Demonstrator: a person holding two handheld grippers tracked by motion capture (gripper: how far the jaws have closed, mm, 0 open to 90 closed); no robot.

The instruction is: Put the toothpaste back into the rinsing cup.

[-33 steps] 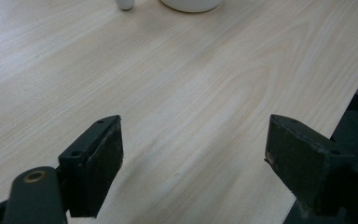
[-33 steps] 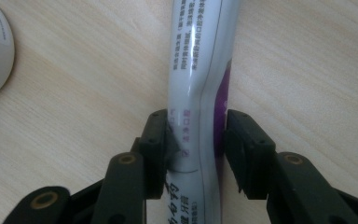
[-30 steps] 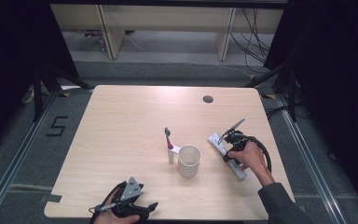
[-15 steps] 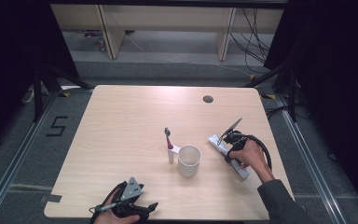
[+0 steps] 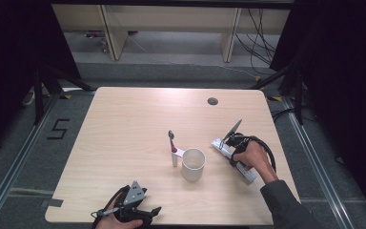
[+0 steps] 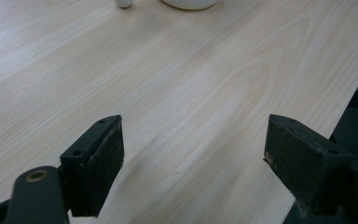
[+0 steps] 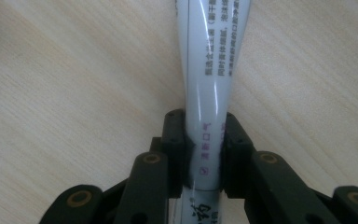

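Note:
A white toothpaste tube with printed text lies on the wooden table at the right, and its ends stick out past the person's hand. My right gripper is shut on the tube, its pads pressing both sides, and it sits low over the tube in the high view. A white cup stands mid-table. Just left of it a toothbrush stands upright. My left gripper rests at the table's front edge, open with nothing between its jaws.
A dark round grommet hole sits near the table's far edge. In the left gripper view the cup's base and the toothbrush's foot show at the top, with the table's edge at the right. Shelving and cables lie beyond the table.
The right gripper's top plate has leaned slightly left over the tube. The left gripper, the cup and the toothbrush have not moved.

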